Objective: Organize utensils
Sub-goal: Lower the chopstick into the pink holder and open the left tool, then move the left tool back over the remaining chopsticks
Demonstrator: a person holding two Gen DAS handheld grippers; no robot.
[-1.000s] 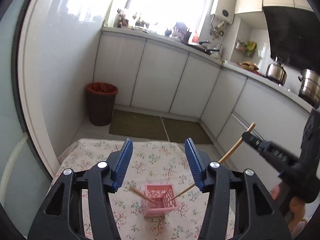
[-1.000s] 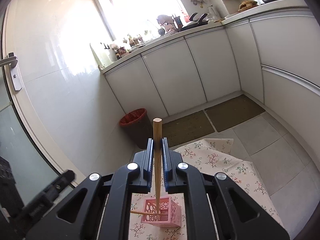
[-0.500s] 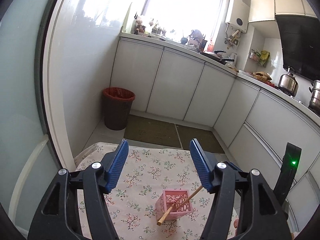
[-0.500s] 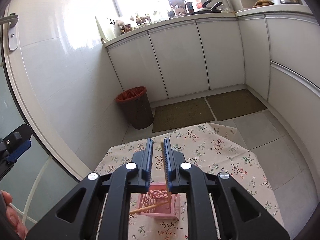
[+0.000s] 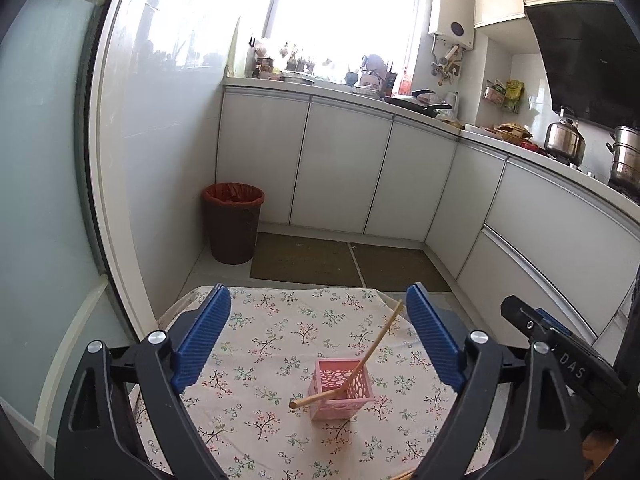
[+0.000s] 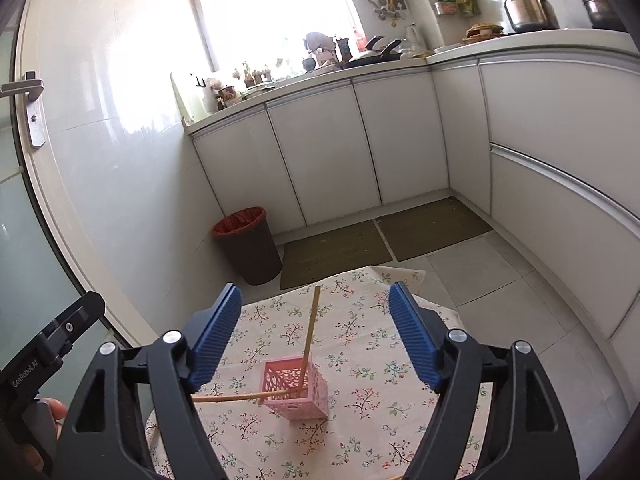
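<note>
A pink perforated basket point(image 5: 342, 388) point(image 6: 296, 390) stands on the floral tablecloth point(image 5: 256, 344) point(image 6: 372, 364). Two wooden chopsticks sit in it. One leans up and away point(image 5: 380, 334) point(image 6: 309, 336); the other pokes out low to the left point(image 5: 316, 399) point(image 6: 228, 398). My left gripper point(image 5: 317, 291) hangs back from the basket, jaws opening wide, nothing between them. The jaws of my right gripper point(image 6: 314, 290) are opening too. The leaning chopstick shows between the right pads, clear of both.
A brown bin with a red liner point(image 5: 234, 222) point(image 6: 248, 244) stands on the floor past the table, by white cabinets point(image 5: 340, 168). Another wooden stick end point(image 5: 400, 476) shows at the near table edge. The other gripper's black body point(image 5: 560, 356) point(image 6: 52, 344) flanks each view.
The right gripper let go of the chopstick, which now leans in the basket. Both pairs of jaws spread wide, and both grippers drew back from the basket.
</note>
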